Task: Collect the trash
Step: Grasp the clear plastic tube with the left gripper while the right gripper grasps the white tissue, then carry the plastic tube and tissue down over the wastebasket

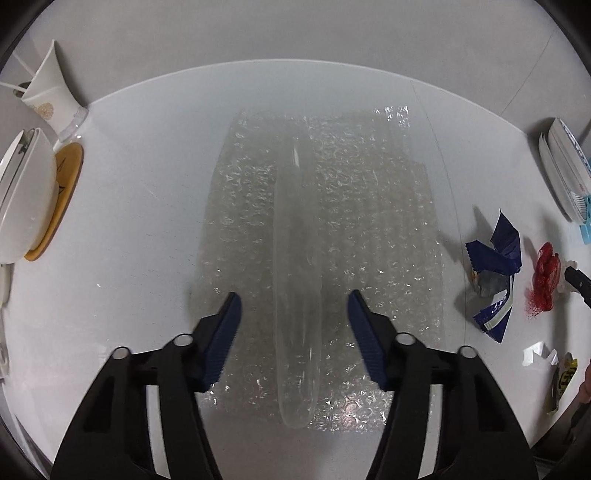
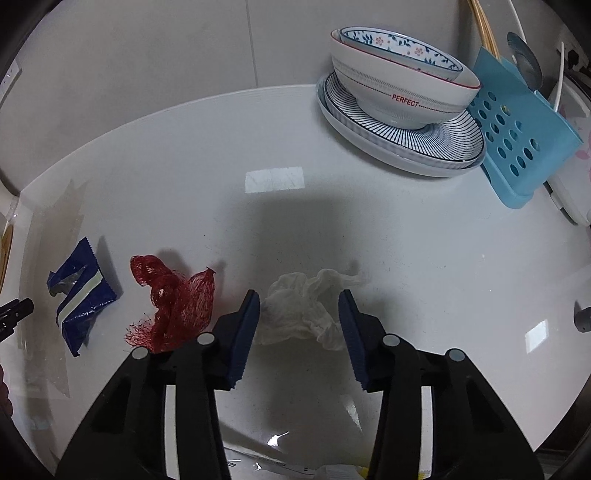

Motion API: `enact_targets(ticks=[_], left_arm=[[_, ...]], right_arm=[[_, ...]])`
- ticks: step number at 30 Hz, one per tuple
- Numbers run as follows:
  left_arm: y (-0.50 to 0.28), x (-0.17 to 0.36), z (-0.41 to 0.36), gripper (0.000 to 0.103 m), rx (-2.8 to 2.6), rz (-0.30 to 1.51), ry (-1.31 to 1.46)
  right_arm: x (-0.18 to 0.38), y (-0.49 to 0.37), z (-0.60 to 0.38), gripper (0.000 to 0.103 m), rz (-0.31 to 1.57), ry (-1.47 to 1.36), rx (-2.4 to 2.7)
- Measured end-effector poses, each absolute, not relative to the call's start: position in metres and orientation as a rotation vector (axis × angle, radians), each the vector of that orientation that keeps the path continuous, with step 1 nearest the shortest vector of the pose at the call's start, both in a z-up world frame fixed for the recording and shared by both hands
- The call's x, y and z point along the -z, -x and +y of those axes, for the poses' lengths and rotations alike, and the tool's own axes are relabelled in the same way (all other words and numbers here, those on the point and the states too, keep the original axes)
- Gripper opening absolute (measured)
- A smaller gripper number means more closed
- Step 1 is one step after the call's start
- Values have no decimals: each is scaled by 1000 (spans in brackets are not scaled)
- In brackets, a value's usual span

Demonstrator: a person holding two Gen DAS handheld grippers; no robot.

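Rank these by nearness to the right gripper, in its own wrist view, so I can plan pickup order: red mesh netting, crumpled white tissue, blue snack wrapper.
1. Crumpled white tissue, between the open jaws.
2. Red mesh netting, just left.
3. Blue snack wrapper, far left.

A home kitchen or dining corner. A white worktop set against pale tiled walls carries stacked patterned bowls on striped plates, a blue perforated utensil holder with chopsticks and a spoon, and a white bowl on a yellow coaster.
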State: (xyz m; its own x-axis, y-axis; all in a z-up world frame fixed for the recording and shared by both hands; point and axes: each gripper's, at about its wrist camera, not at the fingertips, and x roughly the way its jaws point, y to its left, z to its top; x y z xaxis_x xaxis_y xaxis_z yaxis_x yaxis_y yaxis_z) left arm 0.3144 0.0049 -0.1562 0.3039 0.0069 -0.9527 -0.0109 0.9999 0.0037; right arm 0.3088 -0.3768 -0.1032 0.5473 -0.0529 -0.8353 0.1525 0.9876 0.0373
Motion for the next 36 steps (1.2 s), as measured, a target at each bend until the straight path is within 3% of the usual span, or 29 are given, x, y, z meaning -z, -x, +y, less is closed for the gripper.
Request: enact_targets(ticks=[4, 7, 12, 36], left_arm=[[-314, 158, 5, 25, 4, 1288, 34], [-310, 153, 2, 25, 22, 1264, 28], [-304, 145, 0, 25, 32, 1239, 25], [-248, 105, -12, 25, 64, 1167, 60]], right_arm=[[108, -312, -376, 31, 1002, -95, 130], [111, -312, -376, 20, 1010, -99, 132], [110, -310, -381, 13, 999, -109, 151], [69, -244, -378, 12, 880, -144, 107]])
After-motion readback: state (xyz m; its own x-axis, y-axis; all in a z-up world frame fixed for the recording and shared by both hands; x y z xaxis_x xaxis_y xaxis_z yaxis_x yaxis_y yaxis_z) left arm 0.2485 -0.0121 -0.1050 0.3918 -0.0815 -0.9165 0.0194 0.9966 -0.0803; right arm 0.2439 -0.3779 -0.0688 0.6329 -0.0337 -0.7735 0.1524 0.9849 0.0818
